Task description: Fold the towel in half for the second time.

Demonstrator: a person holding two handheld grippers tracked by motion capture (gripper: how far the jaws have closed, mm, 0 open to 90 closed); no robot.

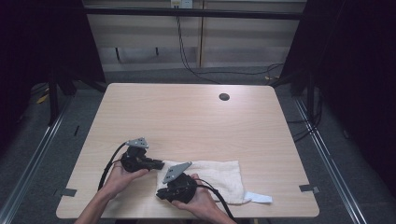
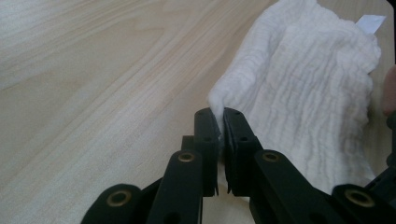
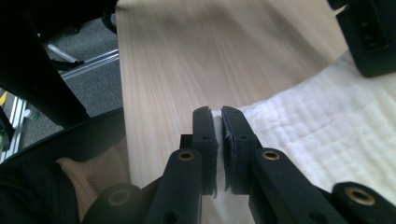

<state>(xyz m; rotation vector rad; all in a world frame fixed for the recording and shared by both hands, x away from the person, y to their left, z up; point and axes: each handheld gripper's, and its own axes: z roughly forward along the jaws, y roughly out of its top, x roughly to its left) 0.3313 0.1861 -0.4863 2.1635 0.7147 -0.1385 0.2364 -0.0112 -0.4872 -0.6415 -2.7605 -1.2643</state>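
A: Left gripper is recorded with its jaws clamped on a pinch of the white, ribbed cotton cloth; a corner of the fabric is seen drawn up between them.

B: Confirmed. Right gripper is likewise noted as closed on the cloth's edge, a thin strip of white being visible between its jaws.

A: In the high view both grippers are placed at the cloth's left end, the left gripper at the far corner and the right gripper at the near one. The two are near each other.

B: Cloth position: it is laid flat on the pale wooden bench, close to the near edge and right of centre. A white label is seen projecting from its near right corner.

A: Progress is judged as early. Both corners are secured; no fold or lift of the cloth body is yet seen, and most of it is lying on the bench.

B: Remaining, as judged: the held end is to be carried across towards the right end, presumably for folding, then released.
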